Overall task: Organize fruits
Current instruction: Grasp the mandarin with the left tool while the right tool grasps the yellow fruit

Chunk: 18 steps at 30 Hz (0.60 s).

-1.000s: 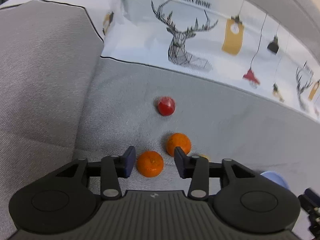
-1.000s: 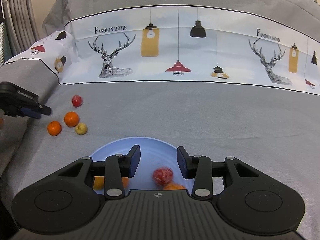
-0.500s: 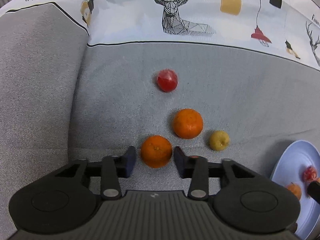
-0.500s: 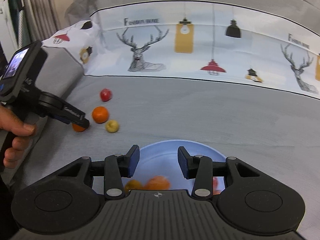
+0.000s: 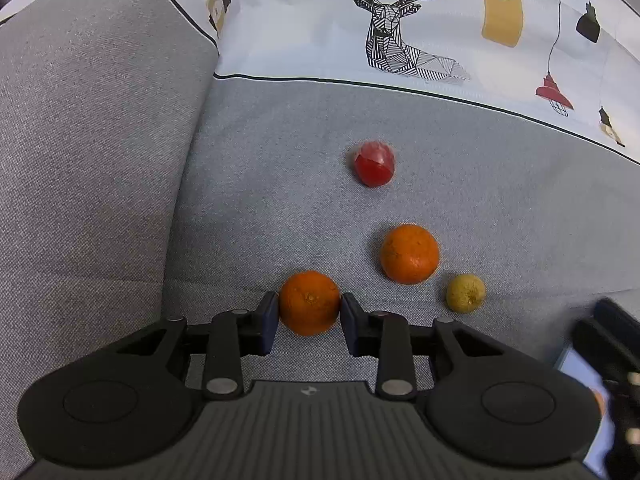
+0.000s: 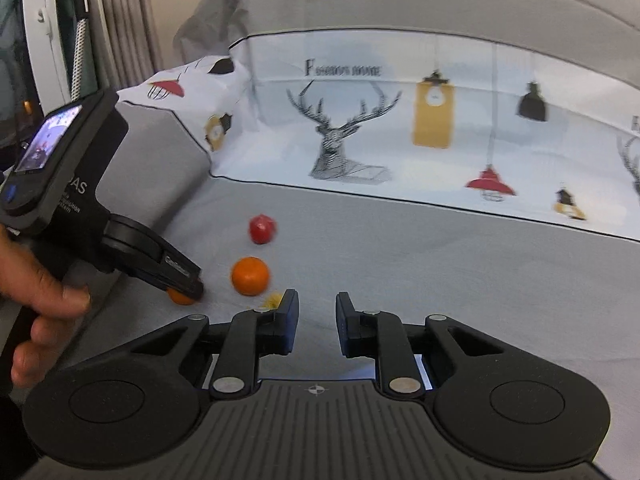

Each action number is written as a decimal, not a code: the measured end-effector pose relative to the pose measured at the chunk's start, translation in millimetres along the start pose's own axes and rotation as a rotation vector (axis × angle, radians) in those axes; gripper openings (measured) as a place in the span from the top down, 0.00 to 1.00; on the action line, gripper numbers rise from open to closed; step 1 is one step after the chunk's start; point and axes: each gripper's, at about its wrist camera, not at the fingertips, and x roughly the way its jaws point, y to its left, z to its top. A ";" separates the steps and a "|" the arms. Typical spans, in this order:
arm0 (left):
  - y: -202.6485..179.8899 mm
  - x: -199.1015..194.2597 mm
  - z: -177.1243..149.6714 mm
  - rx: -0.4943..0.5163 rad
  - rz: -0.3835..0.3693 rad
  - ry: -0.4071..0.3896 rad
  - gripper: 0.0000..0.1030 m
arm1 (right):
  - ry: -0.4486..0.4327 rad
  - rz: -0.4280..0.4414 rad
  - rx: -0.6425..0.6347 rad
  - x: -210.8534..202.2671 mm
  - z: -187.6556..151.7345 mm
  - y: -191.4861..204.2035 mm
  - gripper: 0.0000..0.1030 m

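Left tool closing on the near orange, pads touching both its sides on the grey sofa seat; second orange, small yellow fruit and red fruit lying beyond, apart; blue plate cut off at lower right, contents hard to make out; right tool clamped shut on nothing, yellow fruit half hidden behind its finger.

A grey fabric sofa seat fills mid-frame, its armrest at left; a white cover printed with deer and lamps drapes the backrest. Grey curtains hang upper left.
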 end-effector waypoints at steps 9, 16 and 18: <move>1.5 2.7 2.4 -0.009 0.001 -0.007 0.64 | 0.112 0.018 -0.025 63.7 8.0 19.6 0.51; 0.3 4.7 3.2 -0.002 0.014 -0.003 0.64 | 0.162 0.036 -0.058 81.4 8.3 22.7 0.58; -1.2 4.7 3.1 0.005 0.020 -0.006 0.64 | 0.182 0.047 -0.049 84.4 6.5 20.7 0.71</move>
